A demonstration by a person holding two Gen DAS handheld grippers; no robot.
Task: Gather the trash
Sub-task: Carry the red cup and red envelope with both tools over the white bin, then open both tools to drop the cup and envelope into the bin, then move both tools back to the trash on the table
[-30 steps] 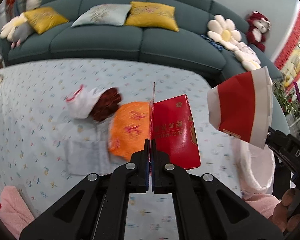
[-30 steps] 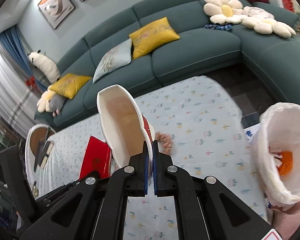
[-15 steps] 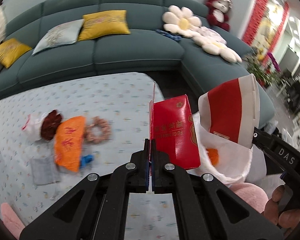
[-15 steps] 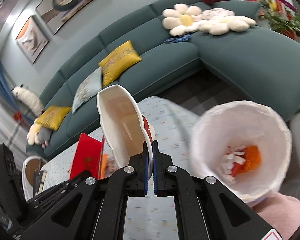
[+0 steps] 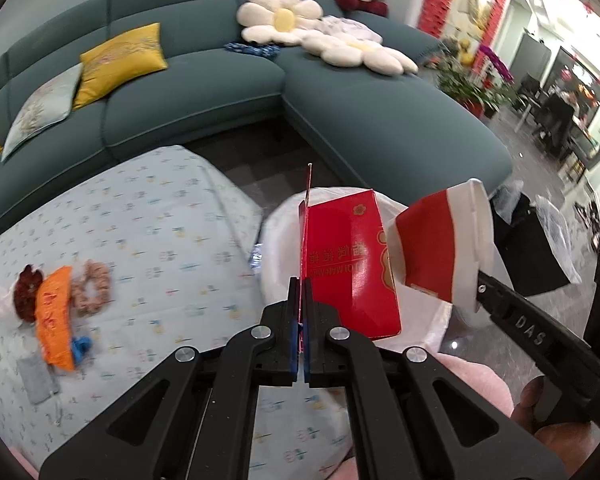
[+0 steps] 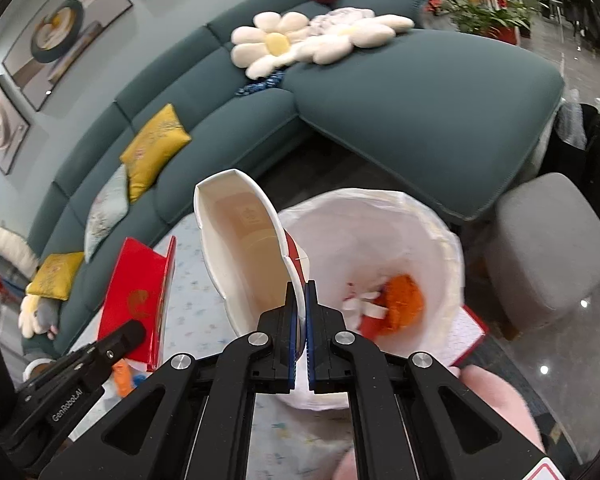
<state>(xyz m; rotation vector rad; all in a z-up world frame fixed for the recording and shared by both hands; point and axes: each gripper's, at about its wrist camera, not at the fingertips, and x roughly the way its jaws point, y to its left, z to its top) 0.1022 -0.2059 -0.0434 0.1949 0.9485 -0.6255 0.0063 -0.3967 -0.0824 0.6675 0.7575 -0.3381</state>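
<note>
My left gripper (image 5: 302, 292) is shut on the flap of a flat red carton (image 5: 348, 268), which hangs over the white-lined bin (image 5: 276, 248). My right gripper (image 6: 300, 296) is shut on the wall of a squashed red-and-white paper cup (image 6: 240, 248), held just left of the bin's mouth (image 6: 428, 216). Orange and white scraps (image 6: 400, 304) lie in the bin's bottom. In the right wrist view the red carton (image 6: 136, 284) sits at the left with the left gripper's finger (image 6: 116, 340) below it. The cup (image 5: 440, 248) also shows in the left wrist view.
On the patterned tablecloth (image 5: 140, 220) at the left lie an orange packet (image 5: 54, 320), a pink scrunchie (image 5: 94, 284), a grey pouch (image 5: 36, 376) and a dark red item (image 5: 26, 292). A teal sofa (image 5: 220, 80) curves behind. A grey stool (image 6: 552, 248) stands right of the bin.
Both grippers swung right with the carton and cup, from over the table's litter to over the bin. The bin now fills the middle of both views.
</note>
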